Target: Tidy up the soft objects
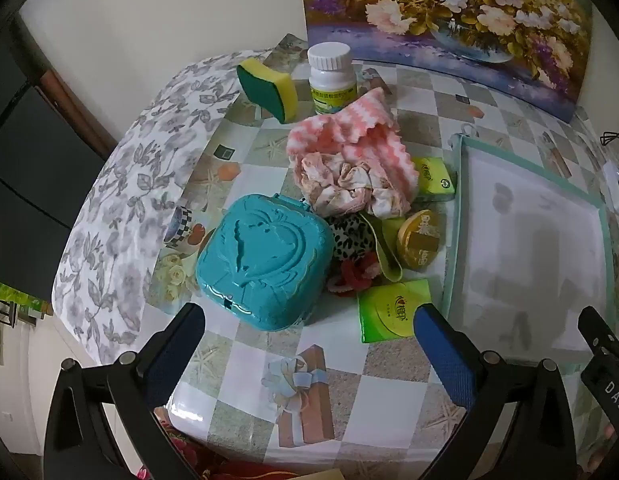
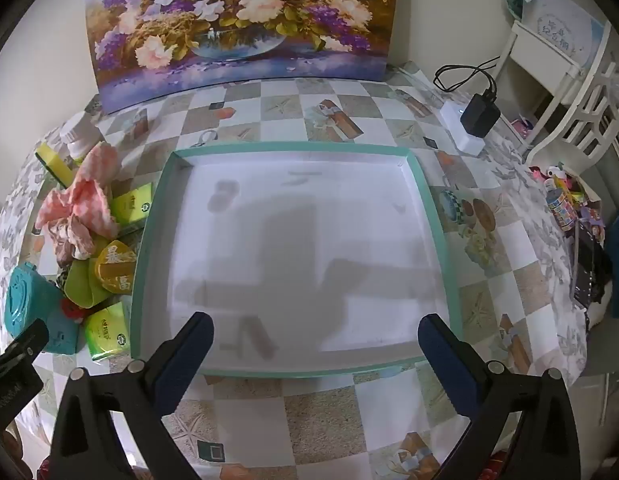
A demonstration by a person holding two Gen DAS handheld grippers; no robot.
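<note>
Hovering, both grippers' fingers apart, empty. Risk: left gripper [image 1: 309, 344] snags pink cloth [image 1: 349, 152], toppling bottle [image 1: 332, 78] before tray [image 2: 149, 240].

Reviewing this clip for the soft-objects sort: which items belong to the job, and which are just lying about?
Job:
pink striped cloth
crumpled floral cloth
sponge
leopard scrunchie
red scrunchie
white tray

Lying about:
teal box
pill bottle
gold tin
green tissue packs
charger

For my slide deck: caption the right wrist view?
Open right hand-held gripper poised over empty teal-rimmed tray, soft items piled beside.
</note>
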